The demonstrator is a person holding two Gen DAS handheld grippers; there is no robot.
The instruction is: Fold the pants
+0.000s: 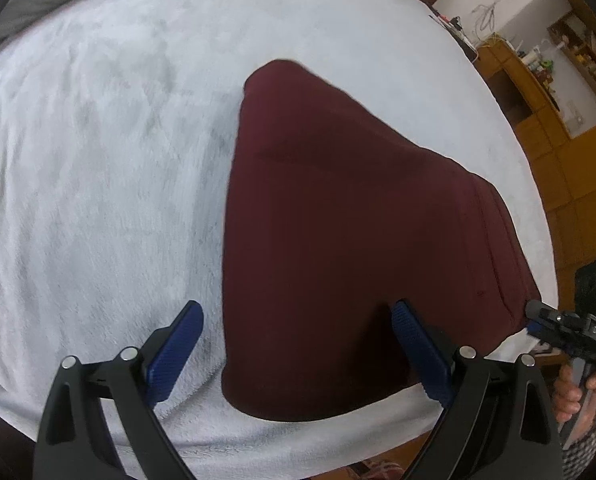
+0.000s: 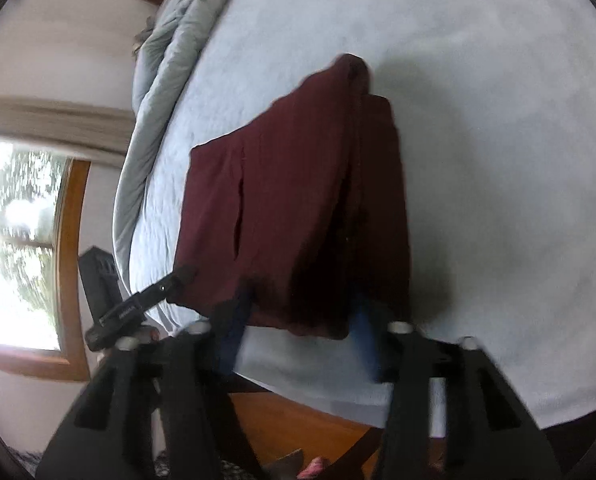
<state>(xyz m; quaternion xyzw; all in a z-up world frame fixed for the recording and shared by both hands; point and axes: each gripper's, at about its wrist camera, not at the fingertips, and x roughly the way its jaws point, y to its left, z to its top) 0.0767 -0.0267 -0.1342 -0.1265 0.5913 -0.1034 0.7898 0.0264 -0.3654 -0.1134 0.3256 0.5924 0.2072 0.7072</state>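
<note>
The maroon pants [image 1: 338, 220] lie folded into a compact wedge on the white blanket [image 1: 97, 160], close to the bed's near edge. My left gripper [image 1: 298, 308] hovers open over their near left edge, one blue pad above the blanket and the other above the cloth. In the right wrist view the pants [image 2: 289, 200] fill the middle. My right gripper [image 2: 302, 308] stands with its blue fingers [image 2: 364, 332] apart, and the pants' near edge hides the tips. I see no pinch on the cloth. The right gripper [image 1: 538, 314] sits at the pants' right corner.
A person's hand [image 1: 578, 392] holds the right gripper's handle. A grey duvet [image 2: 165, 80] is bunched along the far side of the bed. Wooden cabinets [image 1: 558, 140] stand beyond the bed, with a window [image 2: 17, 240] on one wall and a wooden floor [image 2: 298, 420] below the bed's edge.
</note>
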